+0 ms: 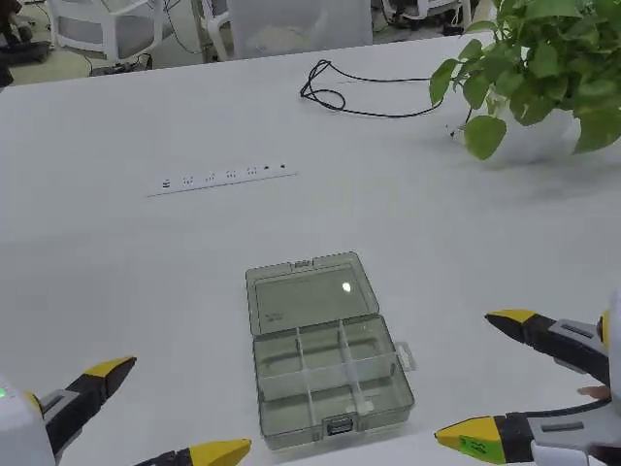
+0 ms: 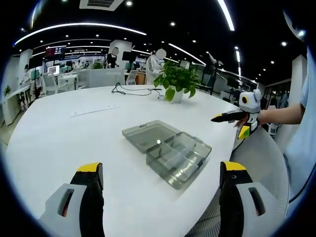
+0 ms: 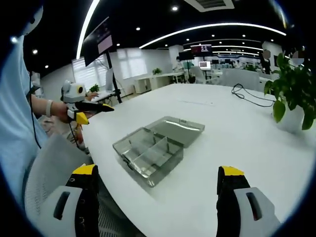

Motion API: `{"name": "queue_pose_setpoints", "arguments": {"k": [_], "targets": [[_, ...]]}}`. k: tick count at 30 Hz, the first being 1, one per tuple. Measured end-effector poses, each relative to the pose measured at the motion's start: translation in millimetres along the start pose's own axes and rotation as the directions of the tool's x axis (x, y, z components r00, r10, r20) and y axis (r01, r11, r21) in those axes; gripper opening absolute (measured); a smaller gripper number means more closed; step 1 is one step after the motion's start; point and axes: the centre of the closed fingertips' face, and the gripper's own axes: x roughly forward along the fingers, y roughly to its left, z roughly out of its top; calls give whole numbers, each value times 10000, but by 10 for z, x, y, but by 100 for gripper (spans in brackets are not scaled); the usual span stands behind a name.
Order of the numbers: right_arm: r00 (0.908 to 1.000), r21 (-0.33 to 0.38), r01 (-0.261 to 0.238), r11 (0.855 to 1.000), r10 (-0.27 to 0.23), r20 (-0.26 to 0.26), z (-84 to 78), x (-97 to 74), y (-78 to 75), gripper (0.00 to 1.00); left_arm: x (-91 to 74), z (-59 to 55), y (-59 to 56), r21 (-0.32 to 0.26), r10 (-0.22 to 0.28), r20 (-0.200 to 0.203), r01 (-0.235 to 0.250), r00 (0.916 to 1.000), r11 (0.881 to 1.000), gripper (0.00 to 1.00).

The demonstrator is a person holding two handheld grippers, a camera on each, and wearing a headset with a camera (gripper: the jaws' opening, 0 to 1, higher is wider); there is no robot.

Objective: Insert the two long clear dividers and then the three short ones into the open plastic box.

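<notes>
The box (image 1: 330, 374) lies open on the white surface (image 1: 116, 272), close to its near edge and roughly midway along it. The lid (image 1: 310, 291) is folded flat toward the far edge, and the latch (image 1: 338, 425) faces the near edge. Clear dividers (image 1: 344, 364) stand upright inside the tray and split it into compartments. Through the clear plastic I cannot tell how many there are.

The left gripper (image 1: 173, 410) hangs over the near edge toward the near left corner, apart from the box. Its yellow-tipped fingers (image 1: 109, 369) are spread wide with nothing between them. The right gripper (image 1: 480, 376) sits at the near edge on the other side of the box. Its fingers (image 1: 509, 317) are also spread wide and empty, and it touches nothing. Seen from each gripper view, the box lies ahead, between that gripper's two fingers and beyond their tips.

A white power strip (image 1: 223, 178) lies farther back, left of centre. A black cable (image 1: 359, 97) is looped near the far edge. A leafy plant (image 1: 539, 68) in a white pot stands toward the far right corner, well apart from the box.
</notes>
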Motion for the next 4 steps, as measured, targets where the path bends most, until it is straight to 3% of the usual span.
{"name": "queue_pose_setpoints", "arguments": {"k": [4], "targets": [[9999, 36, -118, 9999, 118, 23, 51, 38, 64, 100, -12, 34, -12, 14, -88, 146, 88, 9999, 10000, 100]]}}
